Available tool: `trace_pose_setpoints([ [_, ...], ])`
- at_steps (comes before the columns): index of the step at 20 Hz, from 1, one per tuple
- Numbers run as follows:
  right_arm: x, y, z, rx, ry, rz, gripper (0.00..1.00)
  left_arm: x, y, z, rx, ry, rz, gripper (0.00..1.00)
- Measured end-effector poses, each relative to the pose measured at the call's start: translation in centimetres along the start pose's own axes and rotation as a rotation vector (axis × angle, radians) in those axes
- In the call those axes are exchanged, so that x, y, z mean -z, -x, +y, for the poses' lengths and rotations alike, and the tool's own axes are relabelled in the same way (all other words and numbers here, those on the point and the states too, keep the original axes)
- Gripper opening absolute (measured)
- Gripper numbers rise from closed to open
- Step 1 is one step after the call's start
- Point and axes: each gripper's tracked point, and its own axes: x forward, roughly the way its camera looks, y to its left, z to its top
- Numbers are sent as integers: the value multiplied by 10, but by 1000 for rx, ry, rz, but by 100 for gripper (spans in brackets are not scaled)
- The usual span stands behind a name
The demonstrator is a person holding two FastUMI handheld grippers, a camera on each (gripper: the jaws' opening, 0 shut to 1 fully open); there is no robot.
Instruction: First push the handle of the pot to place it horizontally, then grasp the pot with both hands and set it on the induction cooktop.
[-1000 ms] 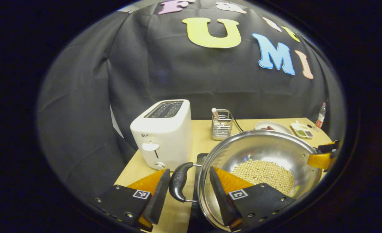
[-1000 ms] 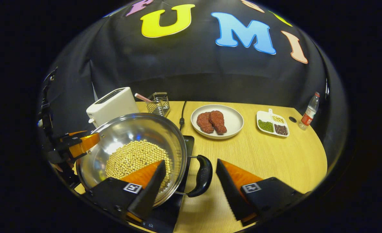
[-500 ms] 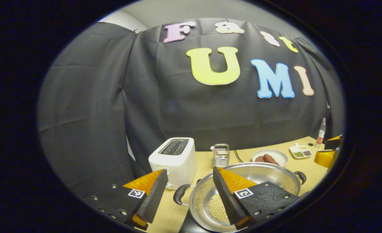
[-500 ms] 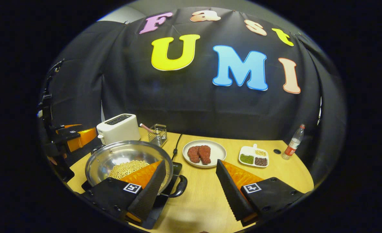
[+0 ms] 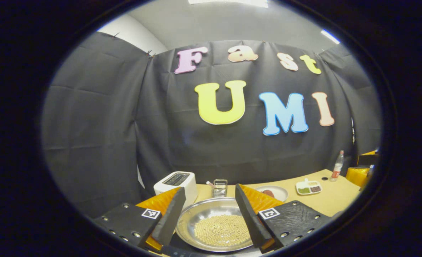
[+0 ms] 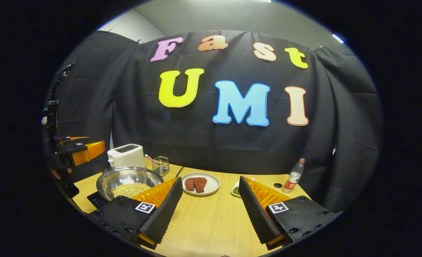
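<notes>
The pot (image 5: 216, 228) rests on the induction cooktop (image 6: 95, 200), ahead of the spread, empty left tongs (image 5: 206, 217); right tongs (image 6: 211, 210) also spread, farther.

You have pulled both tongs up and back from the pot (image 5: 216, 228). A second ago your left tongs (image 5: 208, 214) and right tongs (image 6: 211, 208) sat around its handles; now both hang open, far from it.

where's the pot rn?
Right gripper view: the pot sits on the cooktop at the table's left end, in front of the toaster, left of the meat plate.
</notes>
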Motion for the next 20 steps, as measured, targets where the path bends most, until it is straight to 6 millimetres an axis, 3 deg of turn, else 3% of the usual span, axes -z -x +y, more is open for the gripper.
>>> trace_pose_setpoints([
  [7,-15,76,-57,-1,-35,-66,99,-41,85,-59,5,-5,-54,84],
  [12,-18,121,-79,-8,-43,-88,98,-67,152,-81,10,-30,-89,82],
  [17,-27,158,-90,24,-42,-129,96,-87,195,-88,42,-55,-137,82],
  [20,-31,175,-91,53,-55,-141,98,-88,211,-84,59,-51,-138,82],
])
